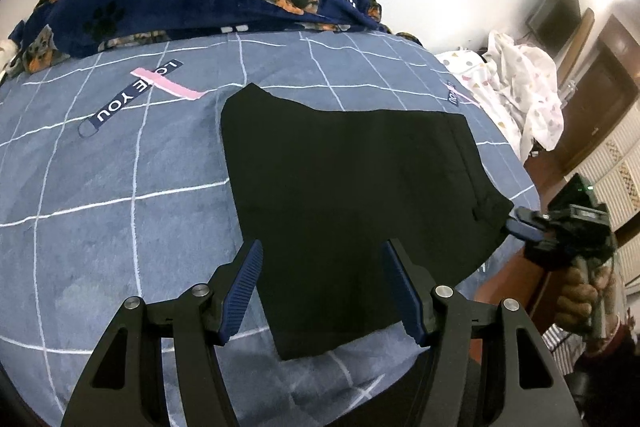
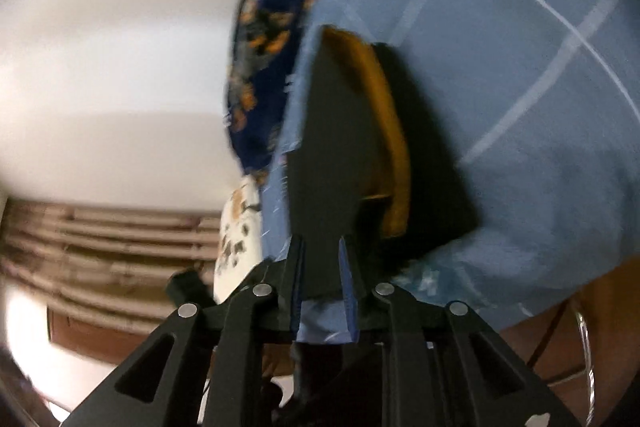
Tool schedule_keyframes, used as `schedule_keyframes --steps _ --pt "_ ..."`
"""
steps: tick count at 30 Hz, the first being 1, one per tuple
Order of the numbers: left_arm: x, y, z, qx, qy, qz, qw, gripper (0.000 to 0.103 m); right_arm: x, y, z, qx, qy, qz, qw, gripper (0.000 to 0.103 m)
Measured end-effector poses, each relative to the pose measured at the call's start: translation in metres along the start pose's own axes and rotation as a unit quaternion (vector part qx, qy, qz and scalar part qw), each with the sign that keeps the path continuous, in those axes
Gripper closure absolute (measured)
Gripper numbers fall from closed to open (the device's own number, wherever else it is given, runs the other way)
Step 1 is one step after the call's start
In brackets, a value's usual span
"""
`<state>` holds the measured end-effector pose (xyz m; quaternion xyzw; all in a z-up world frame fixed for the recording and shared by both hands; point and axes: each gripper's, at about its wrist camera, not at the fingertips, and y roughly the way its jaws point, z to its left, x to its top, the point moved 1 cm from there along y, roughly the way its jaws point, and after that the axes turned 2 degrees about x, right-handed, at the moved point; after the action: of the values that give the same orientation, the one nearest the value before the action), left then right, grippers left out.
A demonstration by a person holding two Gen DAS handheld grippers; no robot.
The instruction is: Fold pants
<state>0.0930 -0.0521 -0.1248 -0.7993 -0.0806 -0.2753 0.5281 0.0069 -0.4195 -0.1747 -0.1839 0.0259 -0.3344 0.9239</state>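
Nearest the pants (image 1: 352,195), the left gripper (image 1: 322,291) hovers above their near edge, jaws spread and empty. The right gripper (image 1: 520,223) sits at their right corner, jaws narrowly parted; whether it pinches cloth is unclear. Pulling away now could drag that corner and spoil the fold on the bed (image 1: 120,187).

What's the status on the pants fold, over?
Left gripper open, hovering above the black pants. Right gripper at the pants' right corner, grip unclear. Pants folded flat on the blue checked bedspread. Nothing in the way.
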Motion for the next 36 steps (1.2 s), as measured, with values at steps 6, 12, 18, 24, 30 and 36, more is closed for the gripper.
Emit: schedule_keyframes --steps 6,12,18,24,30,36 --pt "-0.003 -0.001 0.001 -0.003 -0.005 0.002 1.0 0.04 0.004 0.0 -0.007 -0.013 0.023 -0.014 1.0 0.076" --pt "-0.007 0.003 0.0 0.0 -0.005 0.012 0.9999 0.04 0.007 -0.003 -0.008 -0.023 0.02 -0.029 0.999 0.093" --pt "-0.005 -0.005 0.002 -0.002 -0.011 0.004 0.9999 0.04 -0.007 -0.018 0.03 -0.011 -0.02 -0.056 0.998 0.096" --pt "-0.006 0.0 0.003 -0.004 -0.012 0.013 0.9998 0.04 -0.028 -0.03 0.004 -0.041 0.03 -0.056 0.997 0.101" --pt "-0.01 0.007 -0.002 0.002 -0.002 0.027 0.9996 0.04 -0.033 -0.033 -0.054 -0.05 0.115 -0.064 0.99 0.101" --pt "-0.008 0.01 0.0 -0.005 -0.015 0.022 0.9996 0.04 -0.021 -0.055 -0.006 -0.037 0.027 -0.108 0.993 0.097"
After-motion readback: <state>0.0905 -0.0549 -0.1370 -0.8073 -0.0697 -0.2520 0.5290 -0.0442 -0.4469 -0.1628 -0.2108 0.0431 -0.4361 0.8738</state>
